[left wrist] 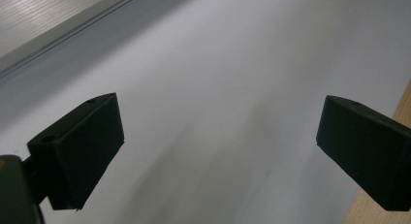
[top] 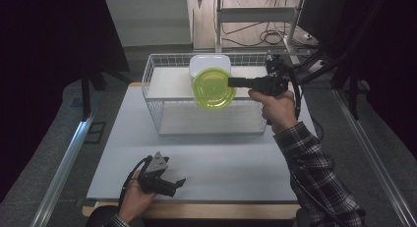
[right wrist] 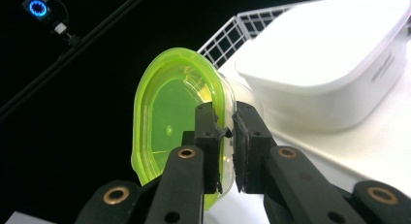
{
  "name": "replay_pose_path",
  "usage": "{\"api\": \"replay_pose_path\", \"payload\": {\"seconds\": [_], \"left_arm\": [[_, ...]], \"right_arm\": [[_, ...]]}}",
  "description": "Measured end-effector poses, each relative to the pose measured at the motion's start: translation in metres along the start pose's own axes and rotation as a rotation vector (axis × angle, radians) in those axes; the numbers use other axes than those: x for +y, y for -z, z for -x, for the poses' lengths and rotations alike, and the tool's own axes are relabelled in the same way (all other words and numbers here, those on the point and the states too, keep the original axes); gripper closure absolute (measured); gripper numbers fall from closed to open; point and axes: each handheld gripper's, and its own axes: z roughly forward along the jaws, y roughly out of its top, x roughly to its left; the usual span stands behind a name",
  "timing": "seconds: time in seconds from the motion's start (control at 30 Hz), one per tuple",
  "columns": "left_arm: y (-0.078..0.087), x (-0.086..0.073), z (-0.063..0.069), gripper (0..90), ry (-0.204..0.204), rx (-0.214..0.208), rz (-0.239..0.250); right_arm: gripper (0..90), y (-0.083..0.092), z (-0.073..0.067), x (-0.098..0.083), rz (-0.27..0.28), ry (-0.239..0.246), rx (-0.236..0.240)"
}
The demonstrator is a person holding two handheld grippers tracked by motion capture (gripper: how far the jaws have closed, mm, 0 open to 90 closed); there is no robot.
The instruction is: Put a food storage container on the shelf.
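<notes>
My right gripper grips the green bowl's rim above the wire basket, not yet placed, while my left gripper rests wide open.

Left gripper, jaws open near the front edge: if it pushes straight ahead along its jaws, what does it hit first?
Probably just the white table top. The left gripper points low across it, jaws wide apart with nothing between them, and the left gripper view has bare surface ahead up to the table's edge. Depth is hard to judge.

My right gripper is raised with arm outstretched and jaws clamped tight, while my left gripper rests low, jaws spread wide.
</notes>
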Motion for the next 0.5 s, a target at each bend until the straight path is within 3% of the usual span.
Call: {"api": "replay_pose_path", "payload": {"seconds": [0.5], "left_arm": [[0.000,0.000,-0.001,2.8,0.002,-0.001,0.000]], "right_arm": [[82.0,-0.010,0.004,0.044,0.076,-0.020,-0.088]]}}
